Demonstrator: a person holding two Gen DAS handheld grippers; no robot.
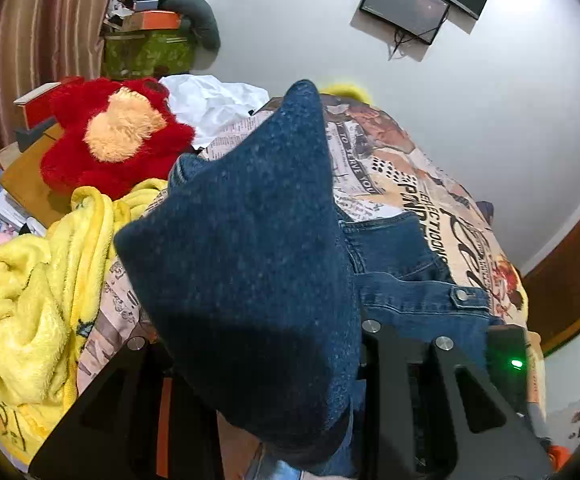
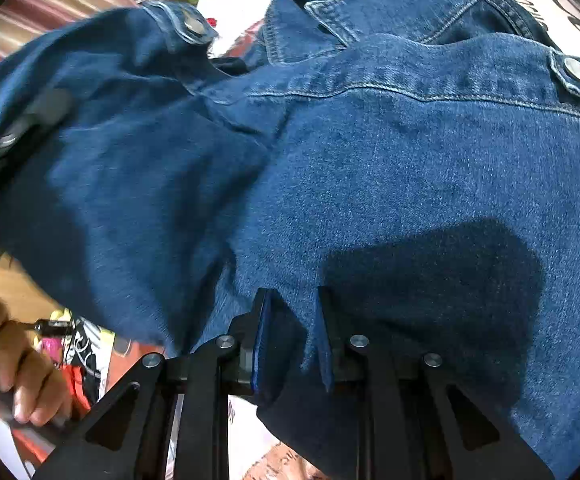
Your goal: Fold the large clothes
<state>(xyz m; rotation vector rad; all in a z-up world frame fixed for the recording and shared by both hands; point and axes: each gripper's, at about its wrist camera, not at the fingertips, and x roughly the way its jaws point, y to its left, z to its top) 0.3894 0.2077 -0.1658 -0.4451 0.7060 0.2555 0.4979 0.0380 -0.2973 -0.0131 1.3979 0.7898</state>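
So the denim jacket point(image 2: 410, 152) is spread across the bed point(image 1: 430, 184), on that newspaper-print cover, with one part of it lifted up off the rest. In the left view a big peak of denim stands up right through the middle of the frame, from about 6 o'clock up to 12, and it comes out from between the fingers of the left claw point(image 1: 273, 344), so I'd say that one is clamped on the jacket, though the fabric hides the actual pads. In the right view the right claw point(image 2: 290, 320) has a hem edge pinched between its fingers at around 6 o'clock, fingers close together with a fold of cloth in the gap, so that one is holding the jacket too. Collar and a snap button sit up at 12 to 1 o'clock, and a lifted, blurry part with another snap hangs at 9 to 10. As for handling: this stuff looks thick and heavy, stiff enough to hold that tent shape instead of flopping, and not slippery at all. I reckon seams, hem and cuffs are the spots to grab, since doubled fabric gives the fingers something to bite. Avoid the metal snaps, they'd slide. The yellow blanket point(image 1: 29, 288) and red plush point(image 1: 117, 136) sit just beside it at 8 to 10 o'clock, so a swinging part could snag them.
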